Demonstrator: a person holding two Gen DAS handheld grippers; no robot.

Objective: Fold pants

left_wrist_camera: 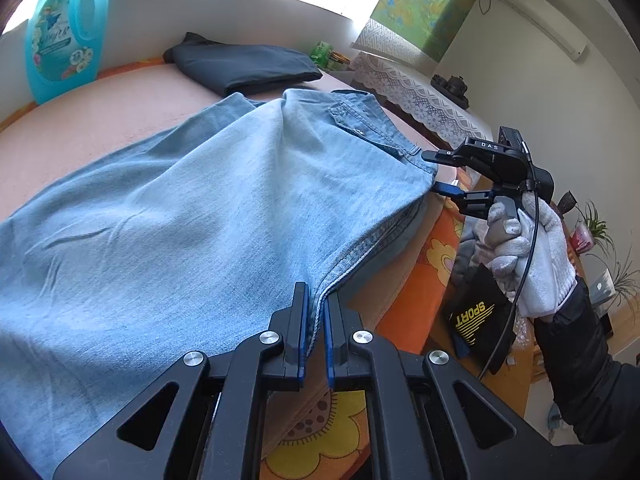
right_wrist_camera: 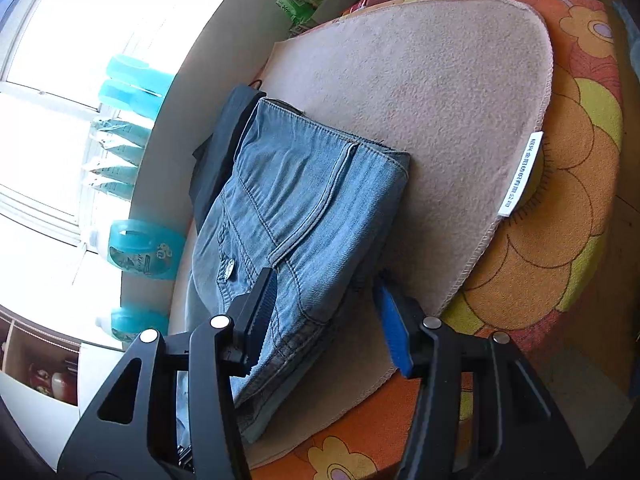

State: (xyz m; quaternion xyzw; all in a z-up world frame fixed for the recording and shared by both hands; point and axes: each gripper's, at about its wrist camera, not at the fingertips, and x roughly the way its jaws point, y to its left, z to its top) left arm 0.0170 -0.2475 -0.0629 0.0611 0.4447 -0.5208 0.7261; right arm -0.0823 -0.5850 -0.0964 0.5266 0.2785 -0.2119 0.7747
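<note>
We see light blue jeans point(left_wrist_camera: 192, 208) folded over on a beige mat point(right_wrist_camera: 420, 92) atop a flowered orange cover point(right_wrist_camera: 576, 184). Our left gripper point(left_wrist_camera: 316, 320) is clamped on the hem edge; our right gripper point(right_wrist_camera: 324, 312) stands with fingers apart around the waistband corner, seemingly not pressing it. We judge a fold is mid-way: next, the right must close and lift together. Behind lie dark folded trousers point(left_wrist_camera: 244, 64).
</note>
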